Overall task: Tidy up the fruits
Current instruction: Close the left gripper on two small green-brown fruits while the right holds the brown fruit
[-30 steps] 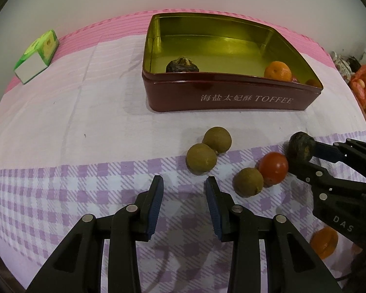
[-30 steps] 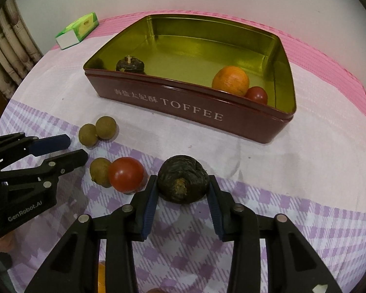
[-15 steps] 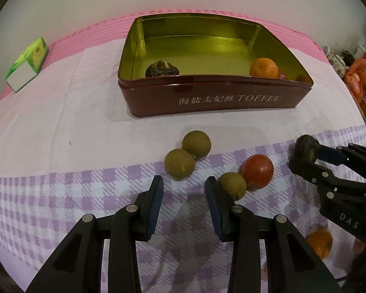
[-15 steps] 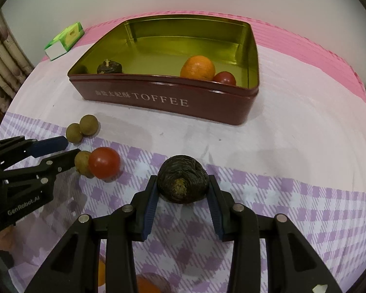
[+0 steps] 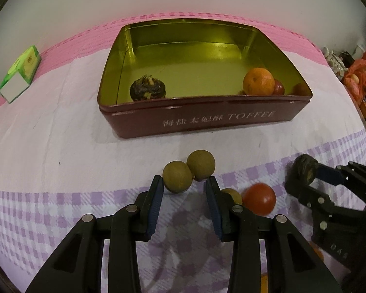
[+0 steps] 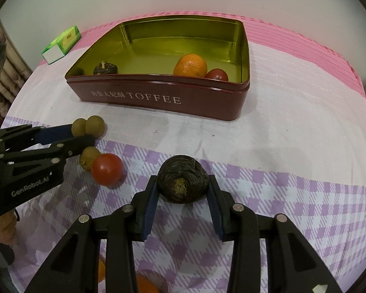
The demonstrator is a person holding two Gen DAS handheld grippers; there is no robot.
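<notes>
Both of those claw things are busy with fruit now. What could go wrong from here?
The left gripper is around one of two touching brown fruits; closing might knock its neighbour rolling. The right gripper pinches a round dark fruit only at its sides, so it could slip before reaching the toffee tin.

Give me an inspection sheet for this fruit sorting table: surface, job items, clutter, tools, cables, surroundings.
Surface: table under a checked purple, white and pink cloth.
Job's things: toffee tin holds a water chestnut, an orange and a tomato. On the cloth: two touching longans, a third longan against a loose tomato.
Clutter: green and white carton at the far left edge.
Tools: right tool shut on a second water chestnut; left tool open, empty, its tips at the longan pair.
Cables: nothing seen.
Surroundings: plain wall; curtain at left; red and orange bags at right.
</notes>
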